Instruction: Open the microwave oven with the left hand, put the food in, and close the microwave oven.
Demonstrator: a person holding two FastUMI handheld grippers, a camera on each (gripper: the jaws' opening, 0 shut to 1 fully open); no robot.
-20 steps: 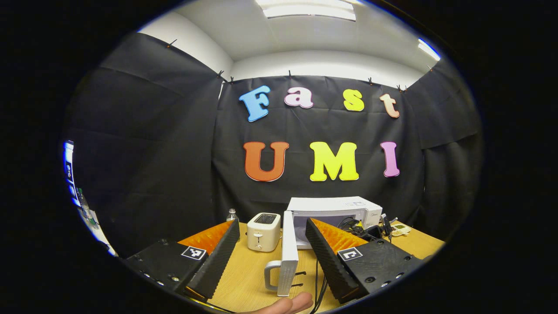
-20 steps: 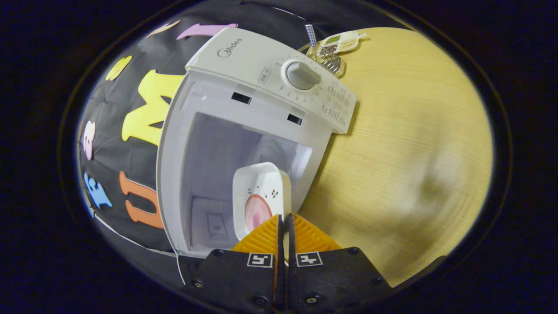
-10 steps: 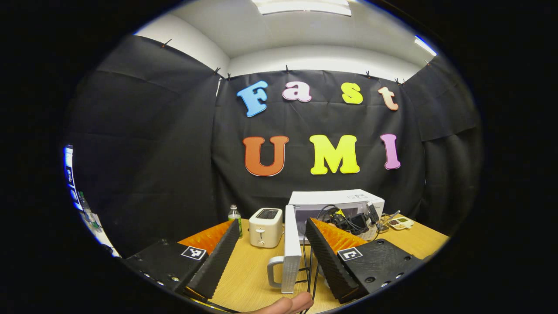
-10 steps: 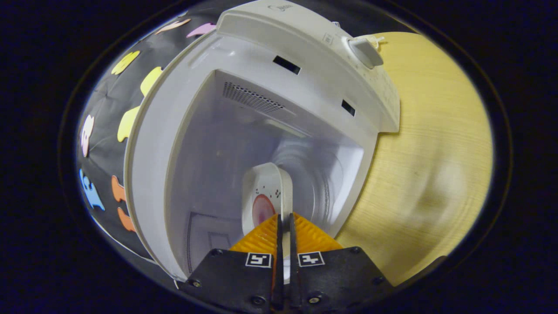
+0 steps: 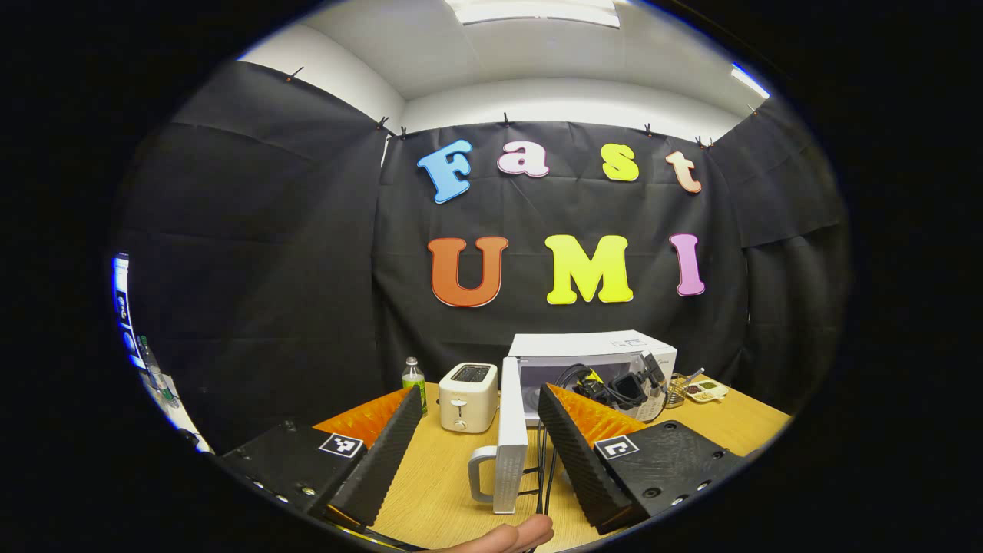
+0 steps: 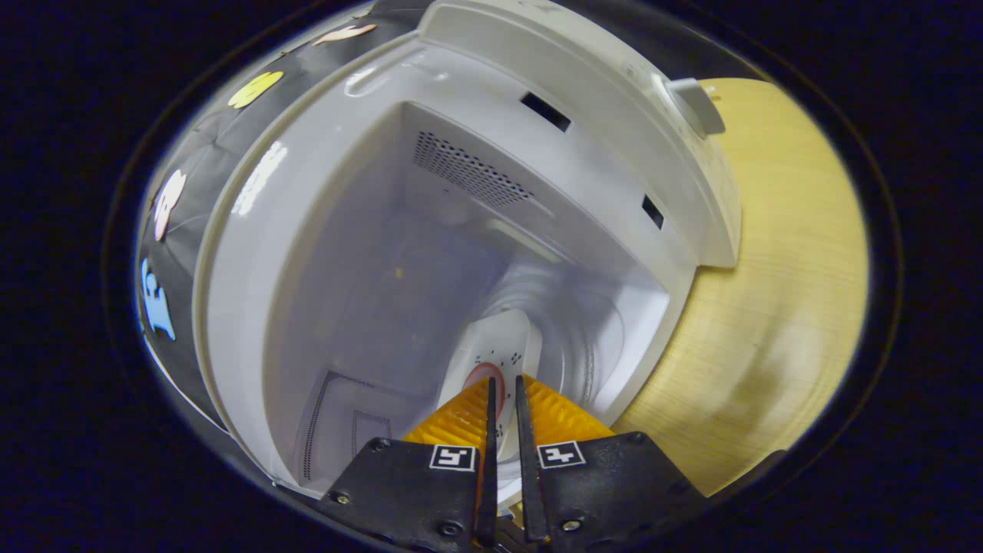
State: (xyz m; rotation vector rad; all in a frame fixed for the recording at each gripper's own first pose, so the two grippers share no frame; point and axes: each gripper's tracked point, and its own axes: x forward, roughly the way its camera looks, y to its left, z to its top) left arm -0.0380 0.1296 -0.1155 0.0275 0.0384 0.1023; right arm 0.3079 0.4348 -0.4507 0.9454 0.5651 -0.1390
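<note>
White microwave (image 6: 461,230) with door (image 5: 511,438) swung wide, right gripper (image 6: 503,392) clamping dish (image 6: 499,349) inside its cavity; left gripper (image 5: 480,407) spread apart, holding nothing

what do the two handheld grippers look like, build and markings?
Left gripper: black angular bodies with screws, each carrying a square black-and-white marker tag; wedge-shaped fingers with ribbed faces. Right gripper: same build. Black cables trail by the left gripper.

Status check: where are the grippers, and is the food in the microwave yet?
Left gripper open, clear of door. Right gripper pinching dish inside microwave cavity. Nothing blocking.
</note>
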